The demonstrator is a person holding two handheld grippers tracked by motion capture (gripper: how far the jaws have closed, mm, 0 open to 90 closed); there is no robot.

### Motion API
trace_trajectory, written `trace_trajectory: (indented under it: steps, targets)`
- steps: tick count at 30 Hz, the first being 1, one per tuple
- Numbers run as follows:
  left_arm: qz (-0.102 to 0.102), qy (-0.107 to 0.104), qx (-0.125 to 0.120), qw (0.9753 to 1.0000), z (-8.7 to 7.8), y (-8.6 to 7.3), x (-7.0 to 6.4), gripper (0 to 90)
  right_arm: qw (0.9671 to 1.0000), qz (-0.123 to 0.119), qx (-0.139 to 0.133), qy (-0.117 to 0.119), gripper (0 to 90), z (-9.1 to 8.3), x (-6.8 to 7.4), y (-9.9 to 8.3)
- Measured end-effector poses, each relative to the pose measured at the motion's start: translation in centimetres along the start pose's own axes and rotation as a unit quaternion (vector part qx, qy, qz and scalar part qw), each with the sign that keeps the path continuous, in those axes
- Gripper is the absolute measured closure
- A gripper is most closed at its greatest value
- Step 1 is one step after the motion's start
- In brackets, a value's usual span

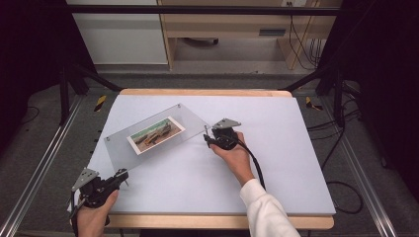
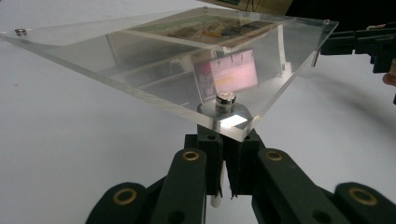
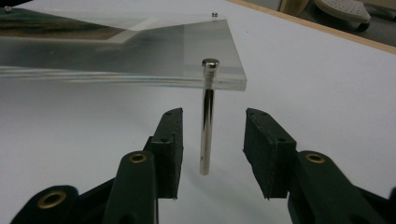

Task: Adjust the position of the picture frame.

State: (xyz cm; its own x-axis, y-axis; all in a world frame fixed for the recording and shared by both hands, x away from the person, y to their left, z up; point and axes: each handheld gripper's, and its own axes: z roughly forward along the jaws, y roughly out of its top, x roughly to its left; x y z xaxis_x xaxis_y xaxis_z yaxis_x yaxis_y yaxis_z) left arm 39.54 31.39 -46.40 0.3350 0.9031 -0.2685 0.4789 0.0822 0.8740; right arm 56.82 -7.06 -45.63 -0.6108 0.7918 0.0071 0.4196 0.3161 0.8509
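High view: left hand-held gripper (image 1: pixel 122 176) clamps the acrylic frame (image 1: pixel 192 123)'s corner leg; right hand-held gripper (image 1: pixel 209 138) gapes around another.

past the far edge of my white table (image 1: pixel 276 163) stood a wooden desk (image 1: pixel 222 22), black cables (image 1: pixel 301 44) hanging near its right end, grey floor (image 1: pixel 29 143) below.

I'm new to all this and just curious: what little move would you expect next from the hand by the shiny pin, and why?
Probably closing the right gripper on the metal pin: its jaws stand open either side of the pin hanging from the clear panel's corner.
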Motion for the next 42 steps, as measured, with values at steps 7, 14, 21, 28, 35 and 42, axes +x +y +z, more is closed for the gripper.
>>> trace_trajectory:
  steps: [7, 14, 21, 28, 35, 42]
  targets:
    - [-0.003, -0.004, -0.002, 1.0, 0.0, 0.0, 0.0, 84.2, 0.9995, 0.023, -0.014, 0.019, 66.5, 1.4, -0.5, 0.5]
    - [-0.004, -0.006, -0.004, 1.0, -0.1, 0.1, 0.0, 84.2, 0.9988, 0.032, -0.024, 0.029, 75.0, 2.2, -0.4, 0.7]
    - [-0.004, -0.005, -0.003, 1.0, 0.0, 0.0, 0.0, 84.2, 0.998, 0.041, -0.035, 0.032, 80.5, 2.4, -0.5, 0.7]
    - [-0.003, -0.005, -0.003, 1.0, 0.0, 0.0, 0.0, 84.2, 0.998, 0.036, -0.038, 0.033, 81.9, 2.5, -0.5, 0.9]
    - [-0.001, -0.003, -0.002, 1.0, 0.0, 0.0, 0.0, 84.2, 0.9983, 0.037, -0.035, 0.027, 82.8, 2.6, -0.2, 1.0]
    - [0.011, 0.006, -0.002, 0.9999, 0.0, 0.1, -0.2, 83.9, 0.9985, 0.038, -0.027, 0.029, 83.8, 2.5, -0.3, 1.1]
